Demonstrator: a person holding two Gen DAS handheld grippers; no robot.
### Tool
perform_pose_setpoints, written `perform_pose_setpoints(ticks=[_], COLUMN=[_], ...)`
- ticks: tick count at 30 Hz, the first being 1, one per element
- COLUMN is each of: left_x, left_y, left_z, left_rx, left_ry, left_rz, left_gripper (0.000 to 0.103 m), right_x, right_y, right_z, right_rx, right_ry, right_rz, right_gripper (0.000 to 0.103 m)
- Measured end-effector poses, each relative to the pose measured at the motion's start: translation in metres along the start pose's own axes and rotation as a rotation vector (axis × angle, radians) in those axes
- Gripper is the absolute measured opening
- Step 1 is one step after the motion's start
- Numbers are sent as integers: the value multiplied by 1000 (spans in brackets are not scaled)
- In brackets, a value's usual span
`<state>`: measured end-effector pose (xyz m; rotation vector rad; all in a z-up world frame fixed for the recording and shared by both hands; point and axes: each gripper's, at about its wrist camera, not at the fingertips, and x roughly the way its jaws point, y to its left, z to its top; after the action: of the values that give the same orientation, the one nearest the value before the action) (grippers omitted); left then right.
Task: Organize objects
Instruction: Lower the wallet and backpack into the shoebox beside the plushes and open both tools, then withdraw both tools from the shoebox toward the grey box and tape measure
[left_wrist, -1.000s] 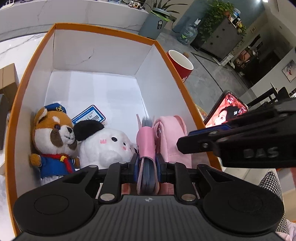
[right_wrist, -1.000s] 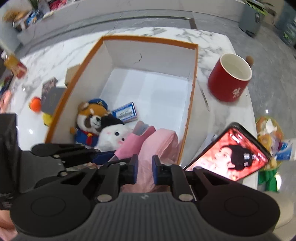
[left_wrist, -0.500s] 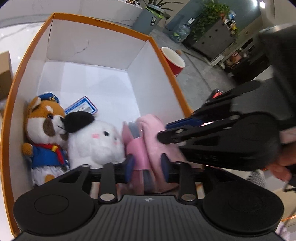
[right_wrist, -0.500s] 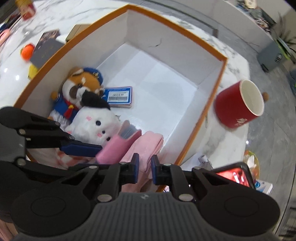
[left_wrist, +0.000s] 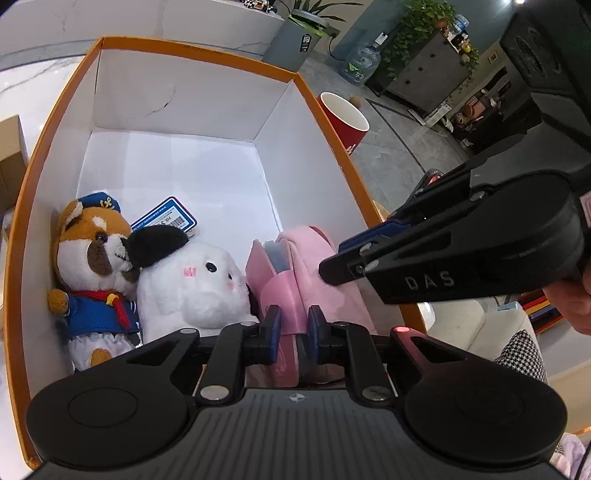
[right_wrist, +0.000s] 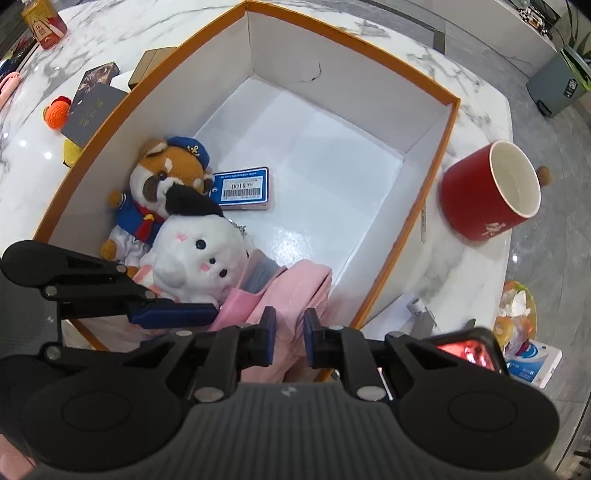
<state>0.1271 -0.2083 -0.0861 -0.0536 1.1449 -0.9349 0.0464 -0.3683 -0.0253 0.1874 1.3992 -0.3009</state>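
The left gripper (left_wrist: 291, 328) points forward and down, its 2 blue-padded fingers (left_wrist: 274, 328) slightly parted. The right gripper (right_wrist: 289, 334) hangs just beside it, tilted down, its 2 fingers (right_wrist: 269, 334) also apart with a narrow gap.

White-lined cardboard box (right_wrist: 448, 110) with orange rim; brown-and-white plush dog (right_wrist: 162, 177) in navy cap, blue jacket, red scarf; white plush (right_wrist: 195, 254) with black ear, pink cheeks; pink fabric pouch (left_wrist: 314, 266); blue-bordered card (right_wrist: 242, 188); red mug (right_wrist: 480, 199), white inside; grey-veined white marble surface (right_wrist: 476, 107).

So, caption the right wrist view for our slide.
Both plush toys and pink pouch sit inside the orange box.
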Motion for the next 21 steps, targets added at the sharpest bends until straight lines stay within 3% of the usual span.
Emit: perform_pose_setpoints(ticks=[11,21], left_x=[-28,-107], left_y=[-4,-20], left_z=[-4,-13], left_rx=[35,119], left_ry=[-42,-175], left_rz=[37,103], left_gripper=[23,24], right_x=[-31,-78], right_y=[16,48], right_z=[-15,-40], right_rx=[42,63], right_ry=[-82,-190], right_rz=[-27,-92], right_gripper=[20,20])
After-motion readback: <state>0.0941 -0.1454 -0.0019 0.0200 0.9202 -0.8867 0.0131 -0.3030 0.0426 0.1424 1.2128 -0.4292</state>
